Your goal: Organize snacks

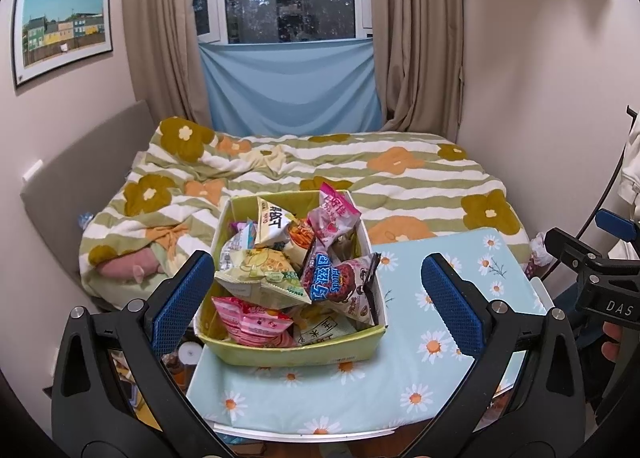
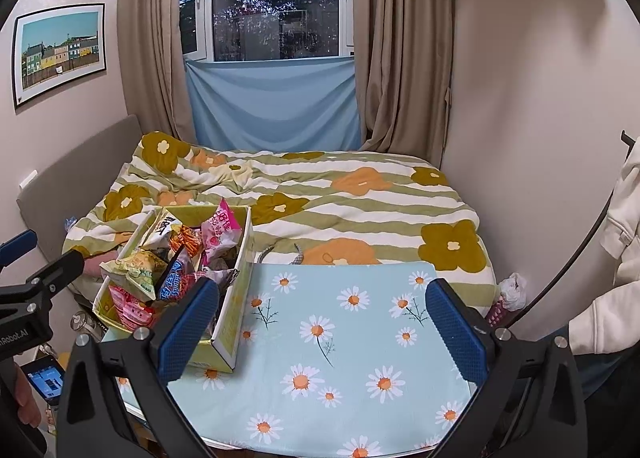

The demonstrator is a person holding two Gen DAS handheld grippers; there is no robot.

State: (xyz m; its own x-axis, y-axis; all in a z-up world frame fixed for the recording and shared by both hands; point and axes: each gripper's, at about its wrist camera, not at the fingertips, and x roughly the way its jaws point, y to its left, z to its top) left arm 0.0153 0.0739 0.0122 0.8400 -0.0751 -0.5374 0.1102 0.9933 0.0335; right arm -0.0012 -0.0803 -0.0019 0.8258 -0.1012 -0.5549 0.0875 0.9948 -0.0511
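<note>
Yellow-green cardboard box (image 1: 296, 352) heaped with snack packets (image 1: 260, 278) sits left on daisy-print bench (image 2: 340, 358). Left claw (image 1: 316, 302) spread, empty, near box. Right claw (image 2: 322, 332) spread, empty, box at its left.

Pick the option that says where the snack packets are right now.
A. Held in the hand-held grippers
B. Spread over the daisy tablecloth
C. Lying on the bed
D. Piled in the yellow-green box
D: the snack packets sit heaped inside the yellow-green box on the daisy tablecloth; both hand-held grippers, left and right, are open and hold nothing.
</note>
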